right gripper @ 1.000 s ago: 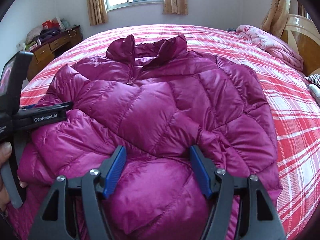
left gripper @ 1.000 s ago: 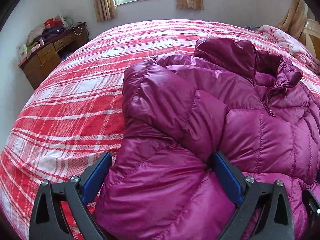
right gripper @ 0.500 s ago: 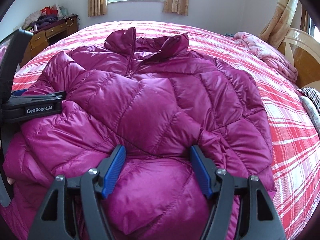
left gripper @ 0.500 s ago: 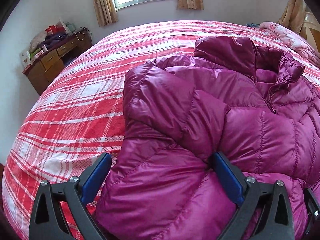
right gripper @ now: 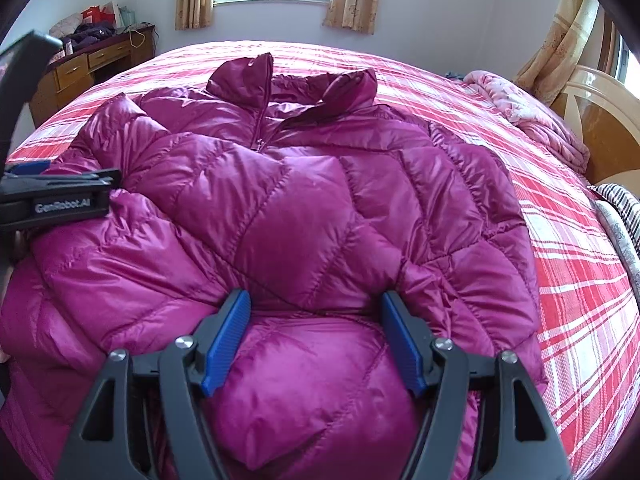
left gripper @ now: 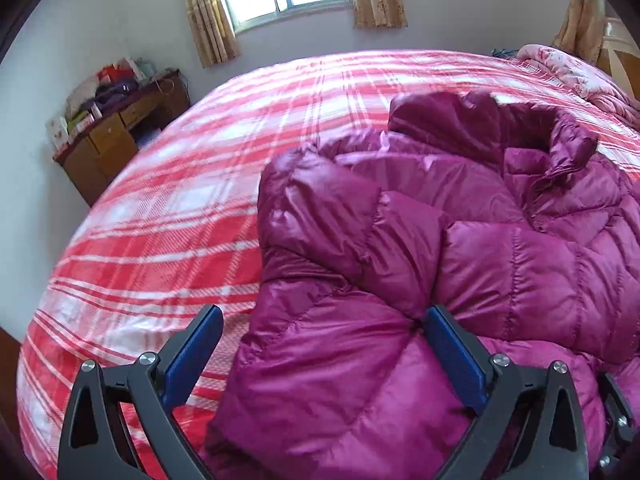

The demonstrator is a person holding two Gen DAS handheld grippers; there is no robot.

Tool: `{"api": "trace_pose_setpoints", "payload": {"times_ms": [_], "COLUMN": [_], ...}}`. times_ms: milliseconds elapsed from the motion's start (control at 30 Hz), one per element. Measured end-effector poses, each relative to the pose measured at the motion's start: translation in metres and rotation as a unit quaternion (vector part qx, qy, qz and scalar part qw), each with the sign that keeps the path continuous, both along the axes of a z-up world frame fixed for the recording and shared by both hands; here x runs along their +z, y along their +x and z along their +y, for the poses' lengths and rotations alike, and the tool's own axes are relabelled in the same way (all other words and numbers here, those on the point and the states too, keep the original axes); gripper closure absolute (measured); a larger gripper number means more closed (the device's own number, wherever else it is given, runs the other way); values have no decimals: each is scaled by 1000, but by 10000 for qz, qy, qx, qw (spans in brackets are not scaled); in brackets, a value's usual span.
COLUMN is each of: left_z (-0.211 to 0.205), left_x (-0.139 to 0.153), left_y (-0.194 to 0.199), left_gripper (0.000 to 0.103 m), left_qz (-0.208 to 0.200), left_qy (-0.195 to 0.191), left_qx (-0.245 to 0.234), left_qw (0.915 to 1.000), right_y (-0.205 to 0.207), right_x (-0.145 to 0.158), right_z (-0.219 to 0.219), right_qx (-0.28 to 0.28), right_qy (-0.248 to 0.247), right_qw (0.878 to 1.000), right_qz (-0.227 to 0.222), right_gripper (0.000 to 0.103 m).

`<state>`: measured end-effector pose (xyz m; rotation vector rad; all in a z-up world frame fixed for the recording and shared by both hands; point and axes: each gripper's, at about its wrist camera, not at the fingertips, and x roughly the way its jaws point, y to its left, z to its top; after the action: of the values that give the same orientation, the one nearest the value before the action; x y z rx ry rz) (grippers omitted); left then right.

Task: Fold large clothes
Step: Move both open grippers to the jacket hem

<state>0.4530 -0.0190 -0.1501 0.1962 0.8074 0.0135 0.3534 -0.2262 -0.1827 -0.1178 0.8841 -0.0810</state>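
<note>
My right gripper (right gripper: 314,334) has its blue fingers (right gripper: 226,338) spread wide, a puffy fold of the magenta down jacket (right gripper: 304,216) bulging up between them without being pinched. My left gripper (left gripper: 320,356) is spread just as wide: its right finger (left gripper: 456,356) presses into the quilting while the left one sits off the fabric, over the sheet. The jacket lies front-up ahead of both sets of fingers, collar (right gripper: 292,80) at the far end, zipper partly open, a sleeve folded across the chest. Under it, the red plaid bedsheet (left gripper: 168,216) runs out to every side. Beyond my right fingers, far right, lie a pink floral quilt (right gripper: 528,120) and the wooden headboard (right gripper: 600,120); far left stands a cluttered wooden desk (left gripper: 108,140).
</note>
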Motion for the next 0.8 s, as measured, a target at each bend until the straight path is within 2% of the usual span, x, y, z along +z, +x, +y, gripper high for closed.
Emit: {"api": "trace_pose_setpoints", "payload": {"times_ms": [100,167,233,333,467,667,800], "left_z": [-6,-16,-29,-41,-36,-44,-37], "left_x": [24,29,22,-5,-17,-21,-19], "left_y": [-16,-22,-21,-12,-9,-10,-12], "left_gripper": [2,2,2,2,1,1,1], "left_qz": [-210,-139,5,280,313,253,304], "left_qy": [-336,-479,-351,19,-223,22,-152], "left_qx": [-283,-555,-702,-609,-602,-555,-576], "left_qw": [9988,9972,9969,9977,9974,9981,9978], "right_y": [0,0,-1,-2,-2,-1,-1], "right_x": [0,0,0,1,1,1,1], "right_z": [-1,-2,-3,-4,-4,-3,-5], "right_qx": [0,-2,-3,-3,-3,2,20], "right_qy": [38,66,93,130,130,77,170], "right_qw": [10000,10000,10000,9999,9999,10000,9998], "right_qz": [-15,-23,-32,-44,-44,-41,-42], "right_gripper": [33,33,33,33,33,33,33]}}
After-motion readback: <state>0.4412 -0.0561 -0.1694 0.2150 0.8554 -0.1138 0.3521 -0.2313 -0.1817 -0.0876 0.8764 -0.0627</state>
